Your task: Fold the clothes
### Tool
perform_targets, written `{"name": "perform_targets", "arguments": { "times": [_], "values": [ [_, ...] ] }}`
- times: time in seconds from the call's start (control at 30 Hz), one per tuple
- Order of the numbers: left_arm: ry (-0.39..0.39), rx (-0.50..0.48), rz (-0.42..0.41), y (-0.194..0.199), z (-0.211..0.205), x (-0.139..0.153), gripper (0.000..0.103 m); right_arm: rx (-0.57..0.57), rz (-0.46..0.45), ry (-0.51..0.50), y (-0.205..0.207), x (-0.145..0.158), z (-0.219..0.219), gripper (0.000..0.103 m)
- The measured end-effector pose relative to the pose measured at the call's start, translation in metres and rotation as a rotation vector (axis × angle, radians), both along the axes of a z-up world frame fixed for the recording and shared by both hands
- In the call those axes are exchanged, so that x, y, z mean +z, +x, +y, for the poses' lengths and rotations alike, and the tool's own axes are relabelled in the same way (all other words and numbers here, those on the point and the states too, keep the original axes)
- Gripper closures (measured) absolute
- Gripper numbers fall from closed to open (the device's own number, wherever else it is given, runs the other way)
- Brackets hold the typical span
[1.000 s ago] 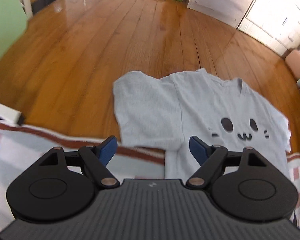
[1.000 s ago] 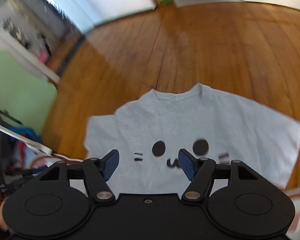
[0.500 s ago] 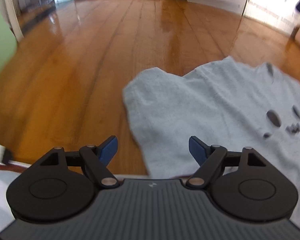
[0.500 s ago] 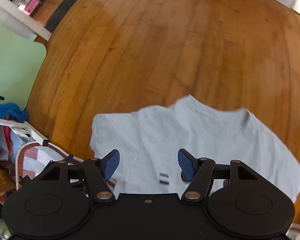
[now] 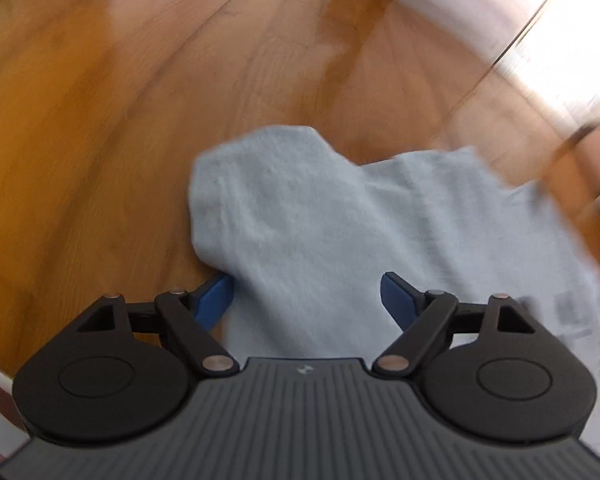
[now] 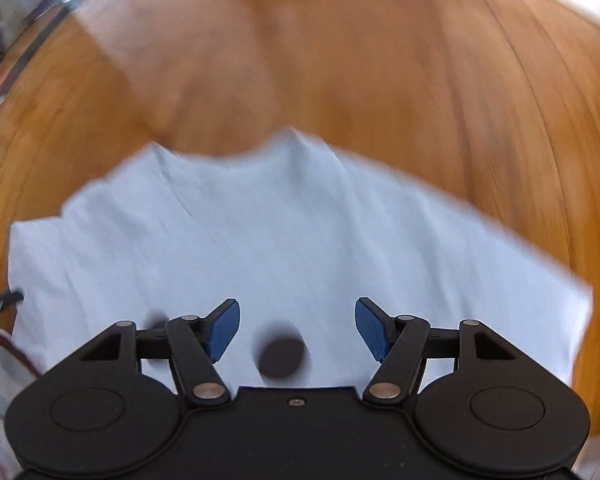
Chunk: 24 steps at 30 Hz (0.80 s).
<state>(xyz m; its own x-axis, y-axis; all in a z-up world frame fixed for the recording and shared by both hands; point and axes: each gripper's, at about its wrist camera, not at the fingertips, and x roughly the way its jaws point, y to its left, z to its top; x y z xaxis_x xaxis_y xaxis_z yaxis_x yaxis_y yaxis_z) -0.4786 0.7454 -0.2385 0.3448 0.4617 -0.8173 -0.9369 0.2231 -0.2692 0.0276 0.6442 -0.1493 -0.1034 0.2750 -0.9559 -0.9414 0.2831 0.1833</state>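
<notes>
Left hand-held gripper spread, sleeve just ahead. Right hand-held gripper spread over shirt chest, collar far. Shirt flat on floor.

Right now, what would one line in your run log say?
task: fold clothes | T-shirt: flat on wood floor, unfolded | left tongs: open over sleeve | right tongs: open over chest | view: blurred

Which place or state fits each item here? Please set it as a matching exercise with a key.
Column one:
1. T-shirt
2. left gripper
3. wooden floor
4. dark printed oval

Column two:
A. open, over a sleeve
B. between the right gripper's fingers in its view
C. pale grey, spread flat
D. glossy brown, under the shirt

Pairs: 1-C, 2-A, 3-D, 4-B
</notes>
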Motion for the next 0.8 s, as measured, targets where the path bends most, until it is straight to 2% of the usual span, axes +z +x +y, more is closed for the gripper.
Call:
{"name": "perform_targets", "arguments": {
  "times": [0.03, 0.07, 0.1, 0.13, 0.17, 0.2, 0.3, 0.4, 0.43, 0.5, 0.53, 0.6, 0.63, 0.67, 0.73, 0.8],
  "values": [
    [0.004, -0.005, 0.017, 0.005, 0.003, 0.0, 0.021, -0.018, 0.023, -0.021, 0.006, -0.001, -0.018, 0.034],
    [0.007, -0.01, 0.034, 0.009, 0.006, 0.0, 0.025, -0.028, 0.036, -0.035, 0.01, -0.001, -0.036, 0.034],
    [0.015, -0.017, 0.038, 0.011, 0.007, 0.004, 0.035, -0.037, 0.043, -0.043, 0.014, -0.001, -0.051, 0.034],
    [0.025, -0.023, 0.037, 0.012, 0.008, 0.009, 0.082, -0.051, 0.05, -0.053, 0.018, -0.003, -0.065, 0.034],
    [0.035, -0.03, 0.036, 0.014, 0.009, 0.014, 0.1, -0.066, 0.057, -0.065, 0.022, -0.005, -0.078, 0.034],
    [0.045, -0.037, 0.035, 0.015, 0.01, 0.018, 0.1, -0.08, 0.064, -0.077, 0.025, -0.008, -0.091, 0.033],
    [0.075, -0.057, 0.031, 0.018, 0.013, 0.033, 0.1, -0.013, 0.027, -0.162, 0.027, -0.026, -0.116, 0.033],
    [0.104, -0.078, 0.028, 0.022, 0.016, 0.048, 0.1, 0.001, -0.03, -0.16, 0.036, -0.033, -0.132, 0.033],
    [0.124, -0.089, 0.083, 0.028, 0.019, 0.051, 0.1, -0.027, -0.017, -0.149, 0.044, -0.033, -0.135, 0.033],
    [0.112, -0.261, 0.395, 0.068, 0.02, 0.03, 0.1, -0.093, 0.001, -0.098, 0.063, -0.03, -0.138, 0.033],
    [0.093, -0.364, 0.524, 0.085, 0.016, 0.018, 0.1, -0.131, -0.001, -0.056, 0.072, -0.03, -0.138, 0.033],
    [0.071, -0.503, 0.643, 0.106, 0.004, 0.009, 0.1, -0.174, 0.01, -0.007, 0.101, -0.032, -0.133, 0.033],
    [0.067, -0.533, 0.661, 0.113, 0.001, 0.009, 0.1, -0.215, -0.011, 0.023, 0.117, -0.034, -0.131, 0.033],
    [0.059, -0.523, 0.656, 0.118, 0.002, 0.012, 0.1, -0.279, -0.02, 0.057, 0.134, -0.037, -0.13, 0.033],
    [0.047, -0.408, 0.578, 0.118, 0.016, 0.021, 0.1, -0.419, -0.017, 0.12, 0.166, -0.048, -0.13, 0.033],
    [0.076, -0.307, 0.482, 0.111, 0.027, 0.028, 0.1, -0.537, 0.008, 0.157, 0.189, -0.066, -0.131, 0.033]
  ]
}}
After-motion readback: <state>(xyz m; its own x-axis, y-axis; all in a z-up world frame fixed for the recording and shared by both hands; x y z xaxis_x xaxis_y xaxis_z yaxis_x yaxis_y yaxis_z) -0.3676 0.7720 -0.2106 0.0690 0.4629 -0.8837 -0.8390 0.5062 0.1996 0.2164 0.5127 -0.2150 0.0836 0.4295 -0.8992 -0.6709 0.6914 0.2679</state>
